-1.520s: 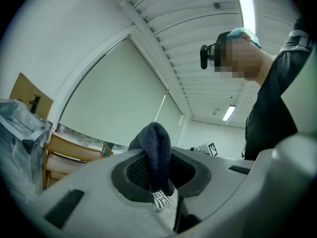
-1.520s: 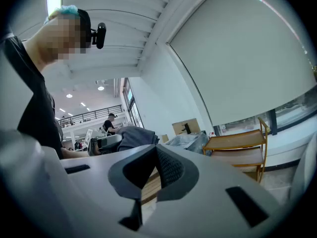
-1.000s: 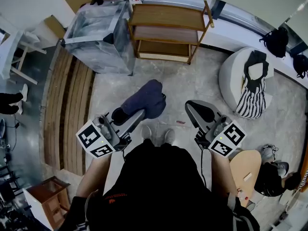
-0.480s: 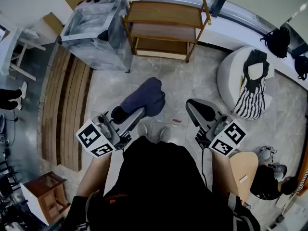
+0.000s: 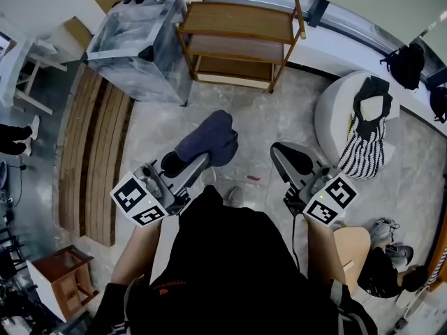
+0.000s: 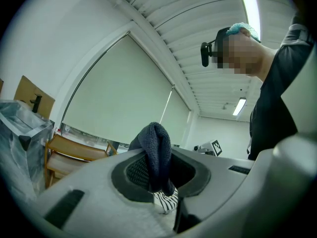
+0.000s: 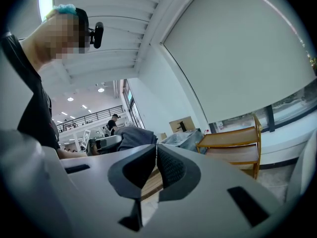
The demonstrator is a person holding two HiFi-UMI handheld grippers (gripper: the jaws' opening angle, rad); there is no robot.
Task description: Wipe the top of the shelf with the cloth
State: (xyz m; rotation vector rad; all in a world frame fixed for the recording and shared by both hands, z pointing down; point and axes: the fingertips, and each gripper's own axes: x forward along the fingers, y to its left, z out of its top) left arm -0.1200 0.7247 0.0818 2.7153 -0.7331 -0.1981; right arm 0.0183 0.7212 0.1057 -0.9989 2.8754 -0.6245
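The wooden shelf [image 5: 237,44] with three boards stands ahead against the window wall; its top board [image 5: 241,19] is bare. It also shows in the right gripper view as shelf [image 7: 233,145] and in the left gripper view as shelf [image 6: 69,155]. My left gripper [image 5: 183,165] is shut on a dark blue cloth [image 5: 208,139], which bulges out between its jaws, cloth [image 6: 156,155]. My right gripper [image 5: 288,158] is shut with nothing in it, its pads [image 7: 171,168] touching. Both are held well short of the shelf, over the floor.
A plastic-wrapped box [image 5: 140,44] stands left of the shelf. Wooden slats [image 5: 94,152] lie on the floor at left. A round white seat [image 5: 332,114] with a striped bag [image 5: 364,142] is at right. A small wooden stool [image 5: 66,278] is lower left.
The view has shifted slightly toward the shelf; the person's feet moved. Both grippers keep their pose, the cloth still held in the left one.
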